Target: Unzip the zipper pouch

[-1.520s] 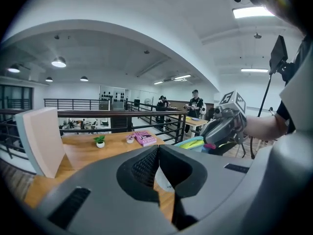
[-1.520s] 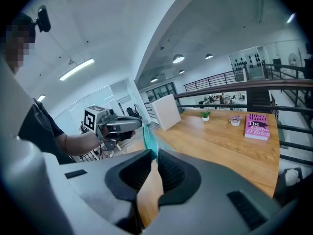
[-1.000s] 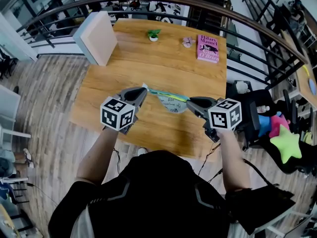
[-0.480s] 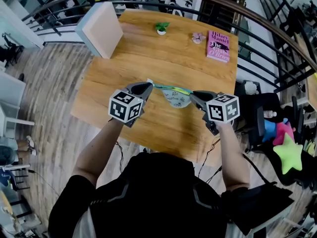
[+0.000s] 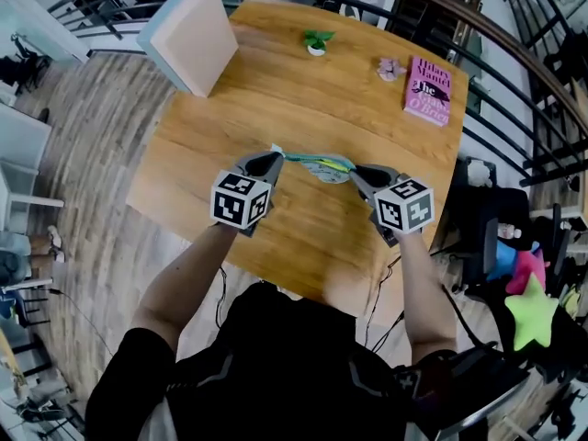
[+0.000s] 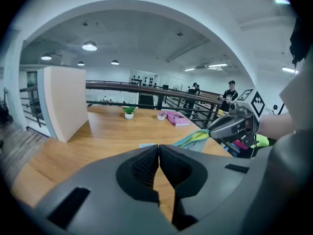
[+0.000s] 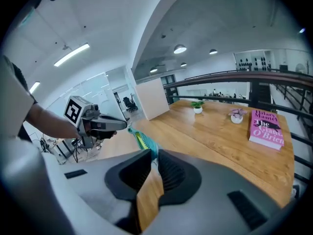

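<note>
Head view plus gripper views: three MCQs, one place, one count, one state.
1. Where on the light wooden table is the pink rectangular book? A far right corner; B near left corner; C centre.
2. How many small flowerpots stand on it? A one; B two; C four.
3. The teal fabric zipper pouch is: A lying untouched; B gripped by left gripper and right gripper; C gripped by one only.
A: it lies at that corner. B: green plant, pink flowers. B: both jaws shut on its ends.
</note>
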`<state>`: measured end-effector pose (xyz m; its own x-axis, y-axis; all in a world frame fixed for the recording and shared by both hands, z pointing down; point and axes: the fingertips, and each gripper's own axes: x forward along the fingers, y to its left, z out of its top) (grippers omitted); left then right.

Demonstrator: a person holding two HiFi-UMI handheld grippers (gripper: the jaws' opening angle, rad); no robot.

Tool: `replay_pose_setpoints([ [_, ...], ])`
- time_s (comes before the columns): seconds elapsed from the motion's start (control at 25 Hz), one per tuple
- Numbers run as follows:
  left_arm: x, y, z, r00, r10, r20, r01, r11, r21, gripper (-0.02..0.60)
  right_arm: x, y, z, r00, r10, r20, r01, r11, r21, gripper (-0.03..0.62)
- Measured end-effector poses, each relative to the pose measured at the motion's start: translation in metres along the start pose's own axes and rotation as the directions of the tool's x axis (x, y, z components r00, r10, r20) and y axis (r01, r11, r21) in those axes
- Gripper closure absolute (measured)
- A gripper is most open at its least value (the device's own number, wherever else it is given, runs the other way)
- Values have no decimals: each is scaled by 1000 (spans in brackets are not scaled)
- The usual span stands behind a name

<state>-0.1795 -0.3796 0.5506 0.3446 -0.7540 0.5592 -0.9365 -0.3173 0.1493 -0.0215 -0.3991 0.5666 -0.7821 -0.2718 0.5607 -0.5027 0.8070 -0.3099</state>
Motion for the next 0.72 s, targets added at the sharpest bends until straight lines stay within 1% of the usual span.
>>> replay_pose_setpoints([
  [0.12, 5, 4, -37, 998, 2, -63, -4, 999, -32, 551, 16, 5, -27, 999, 27, -44, -26, 999, 21, 540],
  [0.28, 10, 4, -77, 990, -23, -136, 19, 999, -30, 551, 32, 10, -63, 994, 42, -101, -34, 996, 76, 540],
  [0.36, 12, 5, -95, 985, -23, -168, 18, 999, -30, 551, 38, 15, -80, 991, 45, -124, -36, 996, 79, 540],
  [0.52, 18, 7, -129, 969, -13, -245, 9, 1000, -15, 549, 47, 24, -108, 984, 60, -167, -45, 995, 87, 540],
  [0.72, 24, 0, -160, 950, -30, -310, 27, 1000, -13, 549, 55, 25, -142, 971, 57, -232, -31, 993, 114, 540],
])
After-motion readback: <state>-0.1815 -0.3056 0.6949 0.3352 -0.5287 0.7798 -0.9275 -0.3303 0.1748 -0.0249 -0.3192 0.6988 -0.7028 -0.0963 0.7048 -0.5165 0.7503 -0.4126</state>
